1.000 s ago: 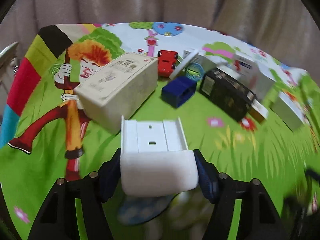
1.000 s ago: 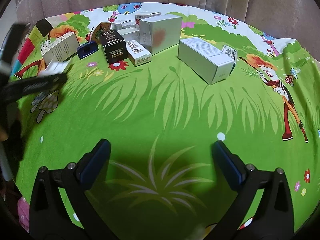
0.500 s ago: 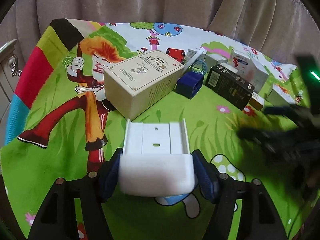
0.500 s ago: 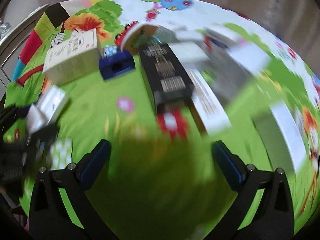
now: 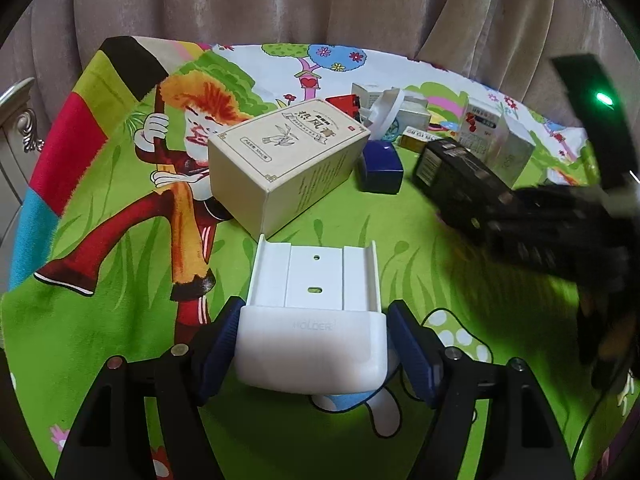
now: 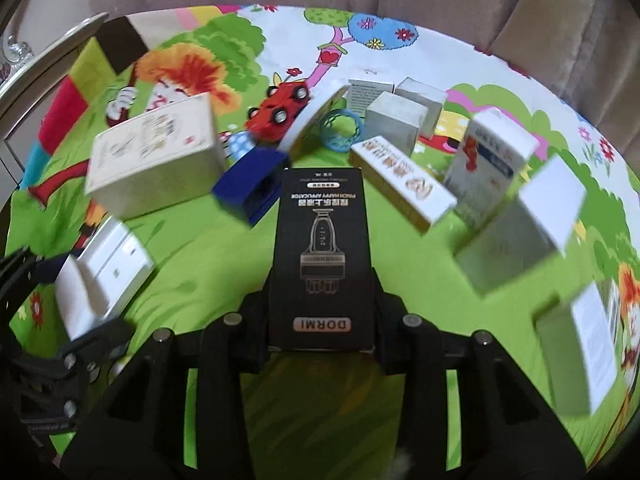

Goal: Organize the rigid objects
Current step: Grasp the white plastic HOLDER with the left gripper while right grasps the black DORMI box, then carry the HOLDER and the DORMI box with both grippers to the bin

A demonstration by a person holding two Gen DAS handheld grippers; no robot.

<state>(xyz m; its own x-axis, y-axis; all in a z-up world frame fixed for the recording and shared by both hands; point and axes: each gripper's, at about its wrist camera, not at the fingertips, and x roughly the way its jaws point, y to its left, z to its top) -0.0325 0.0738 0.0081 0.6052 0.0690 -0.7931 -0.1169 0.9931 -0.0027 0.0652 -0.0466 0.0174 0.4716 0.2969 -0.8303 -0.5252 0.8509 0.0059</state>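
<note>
My left gripper (image 5: pixel 312 344) has the white holder (image 5: pixel 314 312) between its blue pads (image 5: pixel 218 344); the left pad sits against the holder's side, a thin gap shows at the right one, and the jaws are easing apart, so I cannot tell whether it still grips. The holder rests on the green cloth (image 5: pixel 120 240), straight ahead of my fingers. Just beyond it lies the cream box (image 5: pixel 288 164), with the blue box (image 5: pixel 380 168) to its right.

My right gripper (image 6: pixel 320 312) is closing on the black box (image 6: pixel 322 256), both jaws against its sides. The box lies lengthwise between them, pointing away from me. Beyond its far end sit the red car (image 6: pixel 280 112) and a blue ring (image 6: pixel 340 130).
</note>
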